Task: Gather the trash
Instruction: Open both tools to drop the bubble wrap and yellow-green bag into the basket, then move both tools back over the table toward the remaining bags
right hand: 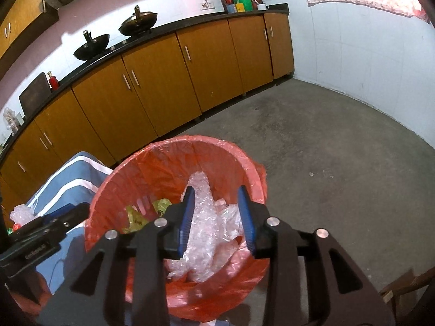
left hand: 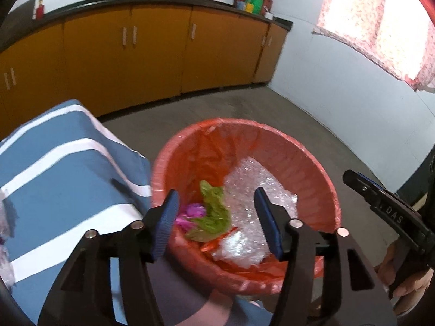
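Note:
A red bin with a red liner [left hand: 307,160] stands on the floor and also shows in the right wrist view [right hand: 117,187]. Inside lie clear bubble wrap [left hand: 252,182], a green wrapper [left hand: 214,212] and a pink scrap [left hand: 190,213]; the bubble wrap [right hand: 214,231] and a yellow-green wrapper [right hand: 136,217] show in the right wrist view. My left gripper [left hand: 217,222] hangs open and empty over the bin's near side. My right gripper [right hand: 216,220] hangs open and empty over the bubble wrap.
A table with a blue and white striped cloth [left hand: 62,168] stands left of the bin, with more bubble wrap [right hand: 21,214] on it. Yellow cabinets [right hand: 163,81] under a black counter line the far wall. Grey floor [right hand: 326,163] lies to the right.

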The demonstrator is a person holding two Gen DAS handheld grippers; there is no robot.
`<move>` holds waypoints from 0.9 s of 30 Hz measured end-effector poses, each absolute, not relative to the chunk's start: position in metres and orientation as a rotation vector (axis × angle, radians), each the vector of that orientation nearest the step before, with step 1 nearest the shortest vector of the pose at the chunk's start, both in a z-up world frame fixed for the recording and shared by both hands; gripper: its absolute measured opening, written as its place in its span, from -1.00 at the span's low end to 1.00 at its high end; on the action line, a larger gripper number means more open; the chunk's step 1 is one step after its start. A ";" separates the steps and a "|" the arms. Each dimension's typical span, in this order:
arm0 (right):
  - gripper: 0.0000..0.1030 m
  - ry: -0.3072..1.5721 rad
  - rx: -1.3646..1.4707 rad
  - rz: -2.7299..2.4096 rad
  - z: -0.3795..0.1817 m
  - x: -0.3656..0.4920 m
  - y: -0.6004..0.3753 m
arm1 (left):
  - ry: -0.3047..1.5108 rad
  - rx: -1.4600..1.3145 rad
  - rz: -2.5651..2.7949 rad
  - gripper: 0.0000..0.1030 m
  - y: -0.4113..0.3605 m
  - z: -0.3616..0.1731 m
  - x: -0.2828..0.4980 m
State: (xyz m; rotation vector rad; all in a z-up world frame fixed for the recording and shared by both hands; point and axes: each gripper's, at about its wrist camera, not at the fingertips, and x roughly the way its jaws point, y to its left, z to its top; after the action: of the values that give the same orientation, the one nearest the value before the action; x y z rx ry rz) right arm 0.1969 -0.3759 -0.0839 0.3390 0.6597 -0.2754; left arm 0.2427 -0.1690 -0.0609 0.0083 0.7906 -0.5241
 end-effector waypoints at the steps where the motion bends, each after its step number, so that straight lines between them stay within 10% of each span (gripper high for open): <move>1: -0.34 0.658 0.338 -0.273 -0.083 0.197 -0.374 | 0.784 0.004 -0.516 0.17 -0.165 -0.059 0.242; 27: -0.28 0.721 0.130 0.321 -0.059 0.213 -0.071 | 0.571 -0.084 0.230 0.44 0.170 -0.046 0.118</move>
State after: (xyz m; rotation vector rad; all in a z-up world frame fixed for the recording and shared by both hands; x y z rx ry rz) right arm 0.2126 -0.0715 -0.0593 0.1296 0.7211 0.3210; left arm 0.1183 0.1705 -0.0464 -0.0840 0.5714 0.2302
